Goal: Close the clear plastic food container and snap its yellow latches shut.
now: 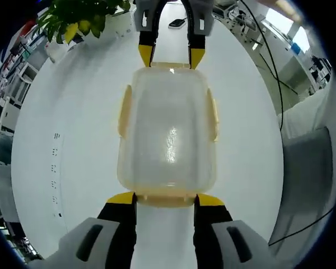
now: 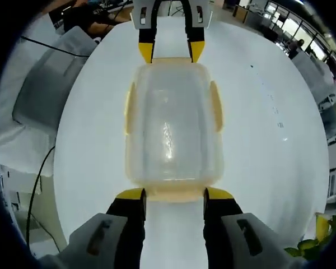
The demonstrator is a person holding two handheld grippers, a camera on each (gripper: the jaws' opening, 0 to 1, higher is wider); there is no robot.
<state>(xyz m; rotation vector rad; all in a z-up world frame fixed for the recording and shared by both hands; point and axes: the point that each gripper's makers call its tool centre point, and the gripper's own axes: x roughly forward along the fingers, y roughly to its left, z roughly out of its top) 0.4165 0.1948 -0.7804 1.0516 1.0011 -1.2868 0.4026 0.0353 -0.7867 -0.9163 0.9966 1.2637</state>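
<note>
Two grippers face each other across the white table (image 1: 73, 140); we find the clear container (image 1: 167, 134) between them, lid seated; side latches (image 1: 124, 112) appear folded down. Left gripper (image 1: 166, 199) and right gripper (image 2: 173, 194) stand open, straddling the end latches (image 1: 166, 196), which we judge still need pressing.

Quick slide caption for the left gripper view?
Both grippers bracket opposite ends of the lidded clear container on the white table.

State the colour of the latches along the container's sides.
Pale yellow latches on the clear container, clearest in the right gripper view.
</note>
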